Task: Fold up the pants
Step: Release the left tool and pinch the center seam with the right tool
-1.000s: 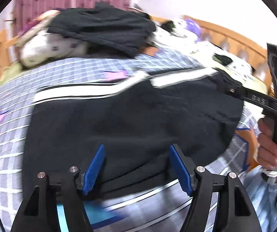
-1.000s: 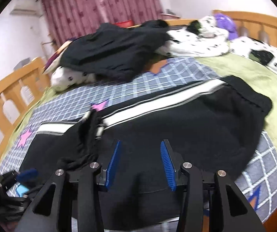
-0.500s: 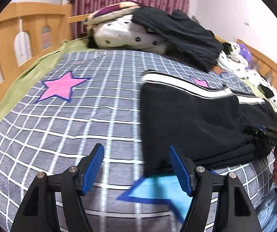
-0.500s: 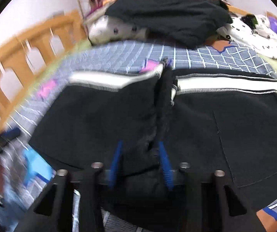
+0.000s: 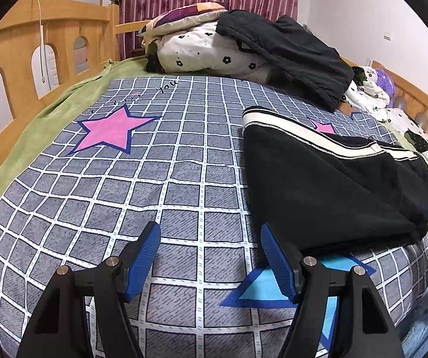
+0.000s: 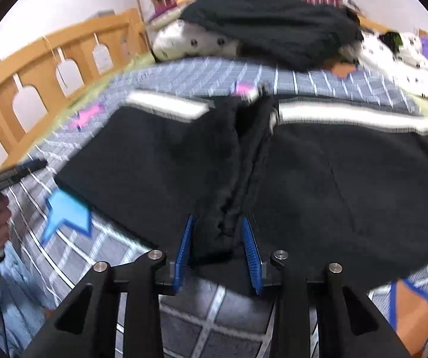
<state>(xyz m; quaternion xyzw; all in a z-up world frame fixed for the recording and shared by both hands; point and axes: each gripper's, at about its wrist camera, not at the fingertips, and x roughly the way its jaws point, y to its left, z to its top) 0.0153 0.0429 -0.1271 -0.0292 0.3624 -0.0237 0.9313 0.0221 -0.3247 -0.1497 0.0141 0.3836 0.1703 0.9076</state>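
Observation:
Black pants (image 5: pixel 327 185) with a white side stripe lie folded on the checked bedspread, right of centre in the left wrist view. My left gripper (image 5: pixel 211 256) is open and empty over bare bedspread, just left of the pants' near corner. In the right wrist view the pants (image 6: pixel 333 179) spread across the bed, and my right gripper (image 6: pixel 218 249) is shut on a bunched ridge of the black cloth at their near edge. The left gripper shows at the far left of the right wrist view (image 6: pixel 13 173).
A pile of pillows and dark clothes (image 5: pixel 243 47) sits at the head of the bed. A wooden bed rail (image 5: pixel 34 56) runs along the left and another along the far right. The bedspread (image 5: pixel 124 179) has pink and blue stars.
My left gripper has swung left off the pants to bare bedspread. My right gripper has closed on a bunch of the pants' cloth and pulled it toward the near edge.

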